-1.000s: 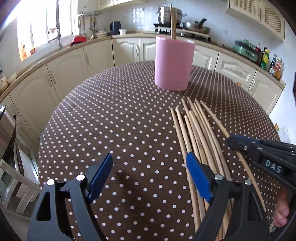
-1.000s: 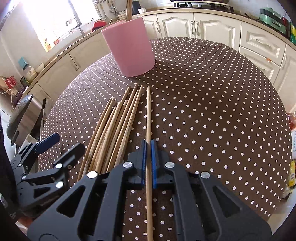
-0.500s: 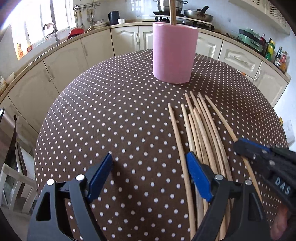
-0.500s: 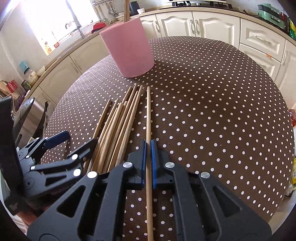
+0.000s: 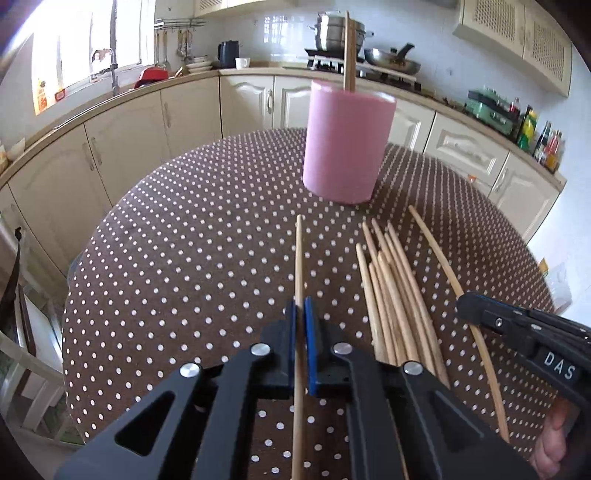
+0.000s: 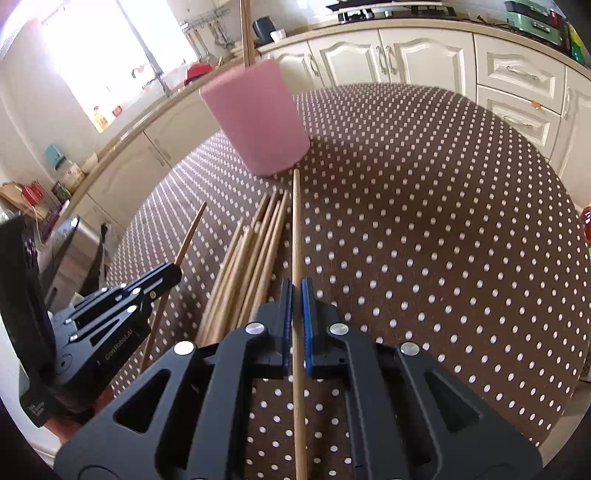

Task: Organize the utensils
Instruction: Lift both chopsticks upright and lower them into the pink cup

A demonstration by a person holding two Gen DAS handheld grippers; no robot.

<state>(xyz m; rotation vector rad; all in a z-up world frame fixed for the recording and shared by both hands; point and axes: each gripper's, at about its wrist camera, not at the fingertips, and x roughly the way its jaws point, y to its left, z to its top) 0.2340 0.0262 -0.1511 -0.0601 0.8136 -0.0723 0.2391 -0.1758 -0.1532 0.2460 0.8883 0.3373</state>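
Note:
A pink cylindrical holder [image 5: 349, 142] stands at the far side of the round dotted table [image 5: 184, 258], with a wooden stick [image 5: 347, 51] upright in it. A pile of wooden chopsticks [image 5: 395, 295] lies in front of it. My left gripper [image 5: 300, 314] is shut on one chopstick [image 5: 299, 258], left of the pile. My right gripper [image 6: 296, 295] is shut on another chopstick [image 6: 295, 229], right of the pile [image 6: 251, 258]. The holder also shows in the right wrist view [image 6: 255, 118]. Each gripper shows in the other's view, the right [image 5: 469, 308] and the left [image 6: 168, 271].
Cream kitchen cabinets [image 5: 129, 140] curve around behind the table. A stove with pots [image 5: 340, 29] and bottles [image 5: 546, 147] are on the counter. A white chair [image 5: 22, 350] stands at the left table edge.
My left gripper has closed on a chopstick from the left side of the pile and pulled it clear to the left. My right gripper stays shut on its chopstick and has lifted a little.

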